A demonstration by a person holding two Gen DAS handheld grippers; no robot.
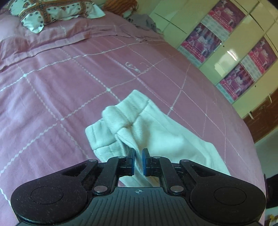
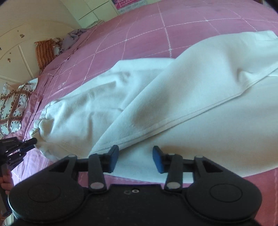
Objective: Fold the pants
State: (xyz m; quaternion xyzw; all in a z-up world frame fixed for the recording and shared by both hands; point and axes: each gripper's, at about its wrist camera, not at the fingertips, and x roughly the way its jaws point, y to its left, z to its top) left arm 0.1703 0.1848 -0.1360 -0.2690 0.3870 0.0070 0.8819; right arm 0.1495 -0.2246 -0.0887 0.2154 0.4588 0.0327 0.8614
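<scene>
White pants (image 2: 173, 97) lie on a pink checked bedspread (image 2: 139, 26). One leg lies folded over the other, its hem seam running diagonally. In the left wrist view the bunched elastic waistband (image 1: 125, 116) lies just ahead of my left gripper (image 1: 138, 153), which is shut on a fold of the white fabric. In the right wrist view my right gripper (image 2: 135, 153) is open, its blue pads low over the pants near the front edge. The left gripper shows at the far left of the right wrist view (image 2: 29, 143), at the waistband end.
A patterned pillow (image 1: 52, 12) and an orange cushion (image 1: 119, 7) lie at the head of the bed. Grey cloth (image 1: 142, 20) is bunched beside them. Cream wardrobe doors with pink posters (image 1: 225, 43) stand beyond the bed's right edge.
</scene>
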